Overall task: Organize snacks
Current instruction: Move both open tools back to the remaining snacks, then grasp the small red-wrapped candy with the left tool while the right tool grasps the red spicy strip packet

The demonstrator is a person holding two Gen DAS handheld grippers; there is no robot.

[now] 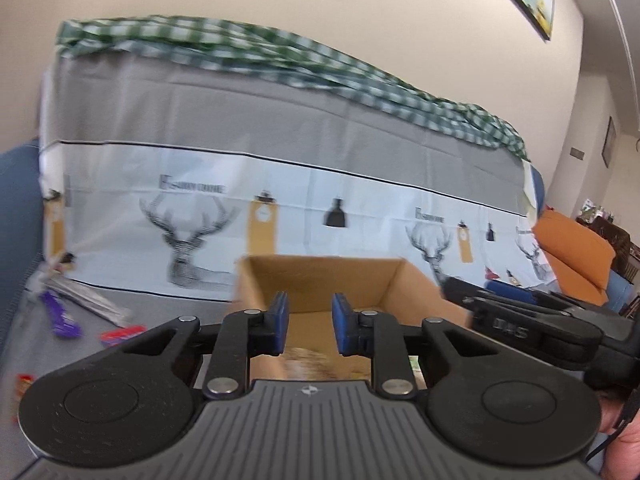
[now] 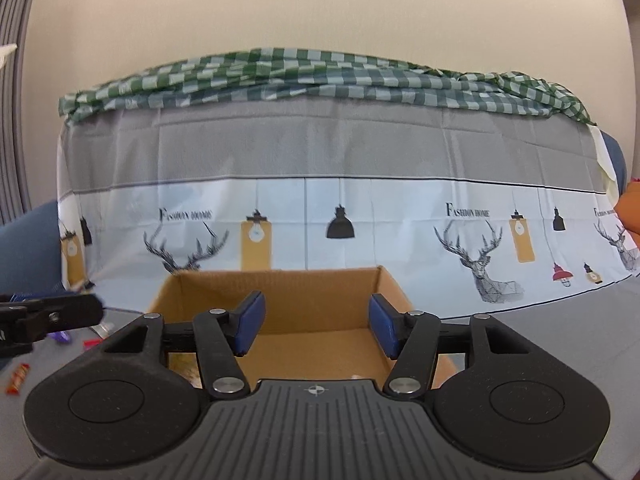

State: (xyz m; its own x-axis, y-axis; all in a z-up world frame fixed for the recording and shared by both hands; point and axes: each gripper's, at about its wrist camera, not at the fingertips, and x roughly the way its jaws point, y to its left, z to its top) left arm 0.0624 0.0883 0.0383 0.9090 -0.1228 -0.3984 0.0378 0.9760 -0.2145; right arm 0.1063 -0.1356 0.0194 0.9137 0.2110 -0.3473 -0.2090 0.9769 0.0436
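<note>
An open cardboard box (image 1: 320,276) stands on the grey-covered seat, and both grippers hover at its near edge. My left gripper (image 1: 310,324) has its blue pads a narrow gap apart with nothing between them. Below it, a blurred yellowish snack packet (image 1: 308,360) lies inside the box. My right gripper (image 2: 316,326) is open wide over the box (image 2: 300,292), and it holds nothing. Loose snacks lie to the left of the box: a purple packet (image 1: 60,316), a red packet (image 1: 122,334) and an orange-red bar (image 2: 18,378).
A sofa back draped in a grey cloth with a deer print (image 2: 320,152) rises just behind the box, with a green checked cloth (image 2: 320,76) on top. An orange cushion (image 1: 572,256) sits at the right. A clear wrapper (image 1: 92,300) lies by the purple packet.
</note>
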